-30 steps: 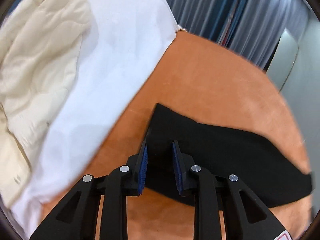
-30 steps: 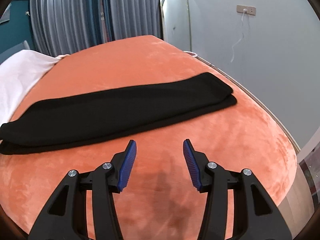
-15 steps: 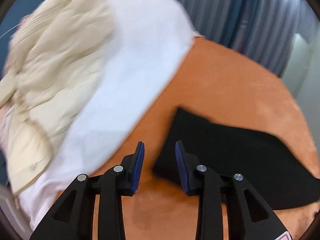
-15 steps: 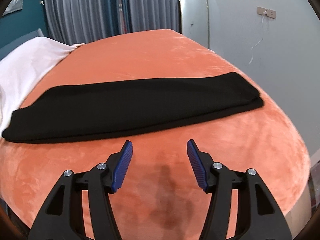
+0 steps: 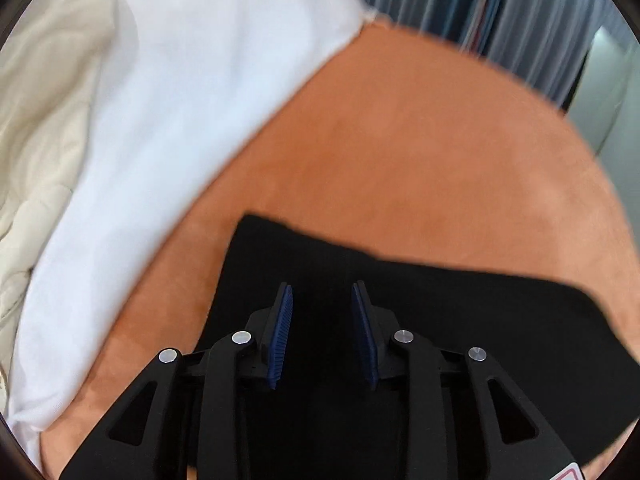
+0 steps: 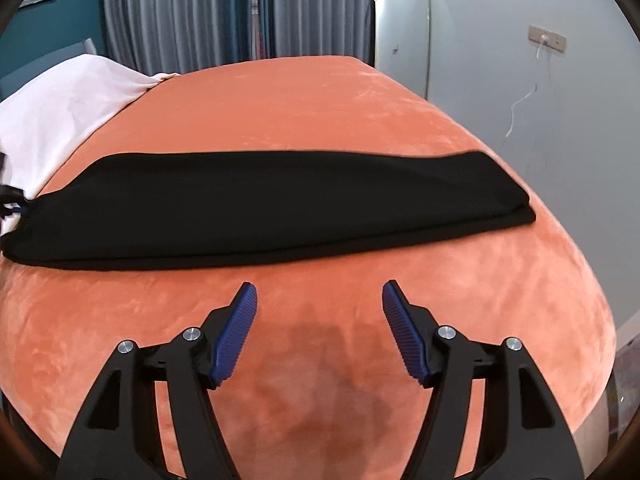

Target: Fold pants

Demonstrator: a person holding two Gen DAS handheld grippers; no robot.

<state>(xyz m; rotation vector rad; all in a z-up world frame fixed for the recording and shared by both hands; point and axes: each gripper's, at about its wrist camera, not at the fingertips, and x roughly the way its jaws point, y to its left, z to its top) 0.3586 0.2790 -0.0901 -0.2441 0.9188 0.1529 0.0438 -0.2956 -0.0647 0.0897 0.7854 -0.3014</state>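
Note:
Black pants [image 6: 280, 200], folded into a long strip, lie flat across the orange bed cover [image 6: 320, 100]. In the left wrist view my left gripper [image 5: 322, 286] hovers over the left end of the pants [image 5: 460, 300]. Its blue pads stand a narrow gap apart and I see no cloth pinched between them. My right gripper [image 6: 319, 285] sits over bare orange cover just in front of the strip's near edge. Its jaws are opening and nothing is between them.
A white sheet [image 5: 180, 100] and a cream quilt [image 5: 40, 140] cover the bed to the left of the pants. Grey curtains [image 6: 200, 12], a standing mirror [image 6: 402, 32] and a wall socket with a cable [image 6: 546, 38] lie beyond the bed. The bed's edge drops away on the right.
My left gripper let go of the bunched pants end, swung off to the left, then came back over that end with a slightly wider gap. The right jaws spread wider.

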